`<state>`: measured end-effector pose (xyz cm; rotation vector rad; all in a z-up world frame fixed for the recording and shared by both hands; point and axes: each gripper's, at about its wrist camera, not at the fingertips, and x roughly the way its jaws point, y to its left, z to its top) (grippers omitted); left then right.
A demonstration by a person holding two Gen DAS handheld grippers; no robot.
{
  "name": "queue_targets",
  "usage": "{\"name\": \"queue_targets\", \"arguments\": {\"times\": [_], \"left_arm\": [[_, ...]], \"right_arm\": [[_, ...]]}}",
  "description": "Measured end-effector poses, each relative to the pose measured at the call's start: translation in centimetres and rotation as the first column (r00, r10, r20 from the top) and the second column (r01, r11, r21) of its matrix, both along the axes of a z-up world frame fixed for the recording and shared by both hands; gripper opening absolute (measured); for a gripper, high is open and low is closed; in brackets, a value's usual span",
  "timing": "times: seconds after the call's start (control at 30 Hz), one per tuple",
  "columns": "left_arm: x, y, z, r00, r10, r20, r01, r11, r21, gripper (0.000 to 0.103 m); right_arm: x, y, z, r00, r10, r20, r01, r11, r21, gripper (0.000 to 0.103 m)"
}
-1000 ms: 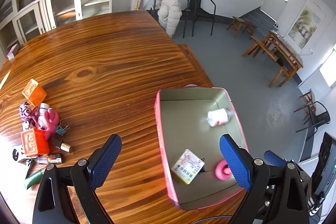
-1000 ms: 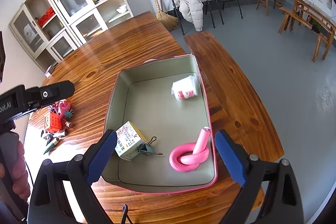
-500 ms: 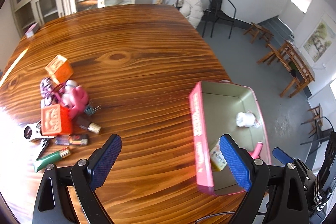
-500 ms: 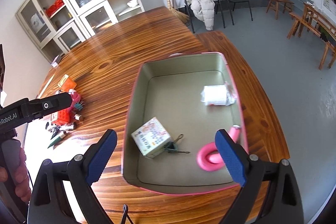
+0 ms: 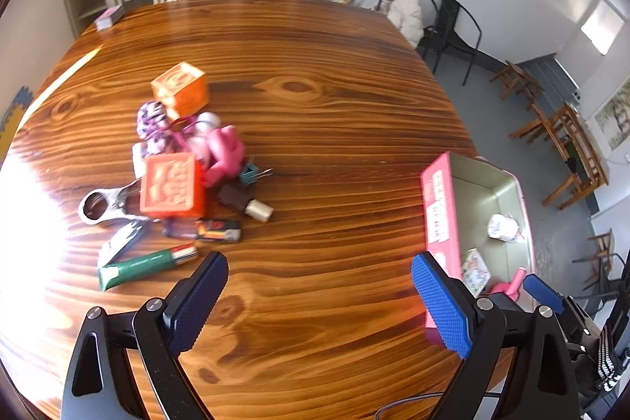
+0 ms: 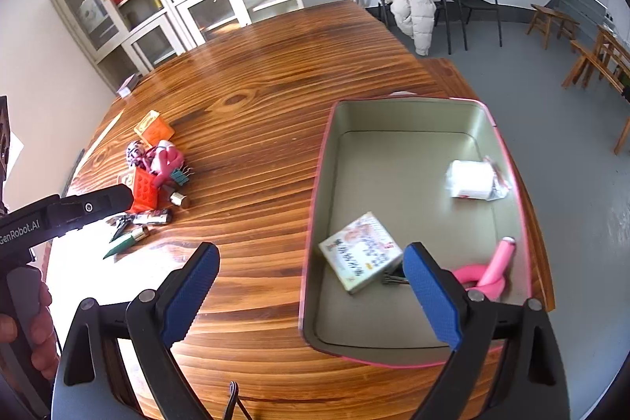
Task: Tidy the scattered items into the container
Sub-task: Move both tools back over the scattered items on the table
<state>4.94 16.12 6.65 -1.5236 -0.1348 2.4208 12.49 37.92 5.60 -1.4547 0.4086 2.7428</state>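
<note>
Wooden table (image 5: 334, 105); both grippers empty, spread wide.

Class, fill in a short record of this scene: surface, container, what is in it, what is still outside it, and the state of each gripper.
surface: wooden table
container: pink tin, open, at the table's right edge
in tin: booklet, white packet, pink tube, clip
outside tin: pile with orange cubes, green tube, wrench, pink toy
left gripper: open, holding nothing
right gripper: open, holding nothing
</note>
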Motion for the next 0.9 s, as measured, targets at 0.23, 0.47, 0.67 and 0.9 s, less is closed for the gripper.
{"name": "queue_targets", "arguments": {"times": [0.23, 0.47, 0.67, 0.9], "left_arm": [[0.0, -4.7, -0.6, 0.995, 0.092, 0.025, -0.092, 0.996, 0.000, 0.096], [-0.2, -9.1, -1.3, 0.985, 0.168, 0.050, -0.167, 0.986, -0.009, 0.096], [-0.2, -12.5, -2.1, 0.975, 0.213, 0.066, -0.213, 0.977, -0.015, 0.096], [-0.7, -16.5, -3.0, 0.963, 0.259, 0.081, -0.258, 0.966, -0.025, 0.096]], "right_arm": [[-0.9, -2.7, -0.3, 0.999, 0.045, 0.012, -0.045, 0.999, 0.003, 0.096], [-1.8, -5.6, -0.7, 0.996, 0.083, 0.027, -0.084, 0.997, 0.003, 0.096], [-2.5, -8.1, -1.0, 0.993, 0.108, 0.041, -0.108, 0.994, 0.003, 0.096], [-3.3, -10.8, -1.5, 0.990, 0.127, 0.054, -0.127, 0.992, 0.002, 0.096]]}}
